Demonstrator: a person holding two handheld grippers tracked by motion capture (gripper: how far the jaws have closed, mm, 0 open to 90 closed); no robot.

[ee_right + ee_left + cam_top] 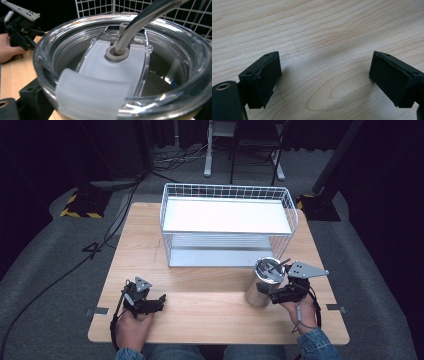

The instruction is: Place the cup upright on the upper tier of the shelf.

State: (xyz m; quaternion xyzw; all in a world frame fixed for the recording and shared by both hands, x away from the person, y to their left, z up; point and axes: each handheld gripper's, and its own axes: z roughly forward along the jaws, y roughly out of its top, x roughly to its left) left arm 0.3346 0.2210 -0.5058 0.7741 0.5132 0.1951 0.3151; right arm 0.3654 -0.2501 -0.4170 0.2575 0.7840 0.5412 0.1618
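My right claw (272,292) grips the steel tumbler (262,282) between its jaws, my left claw (324,75) rests wide and empty; next, probably lifting toward the wire rack (227,227) ahead.

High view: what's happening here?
A person sits at a wooden table with a hand-held gripper in each hand. The right hand-held gripper is clamped on a steel tumbler with a clear lid and metal straw, standing upright on the table just in front of a white wire rack. The left hand-held gripper is open and holds nothing, low over bare wood near the table's front left.
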